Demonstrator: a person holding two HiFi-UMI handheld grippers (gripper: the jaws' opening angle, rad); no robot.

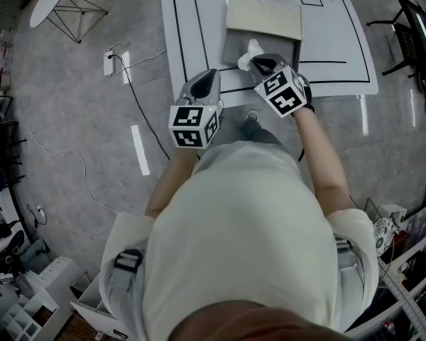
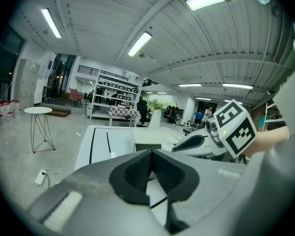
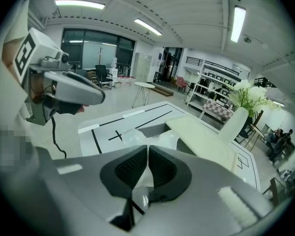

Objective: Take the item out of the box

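A grey box [image 1: 236, 47] with its beige lid [image 1: 264, 18] folded back stands on the white table [image 1: 341, 55]. My right gripper [image 1: 258, 64] is shut on the item, a crinkled clear-white plastic bag [image 1: 250, 52], and holds it just above the box's front part. In the right gripper view the bag [image 3: 155, 139] bulges beyond the pads, with a fold of it pinched between them. My left gripper [image 1: 213, 72] hovers at the table's front edge, left of the box, shut with nothing in it. The left gripper view shows the box [image 2: 148, 142] ahead.
Black lines mark the table top. A white vase [image 3: 234, 124] of flowers stands at the table's far end. A power strip and cable [image 1: 115, 61] lie on the floor to the left, near a small round side table [image 1: 48, 0]. Shelves and clutter stand at the right.
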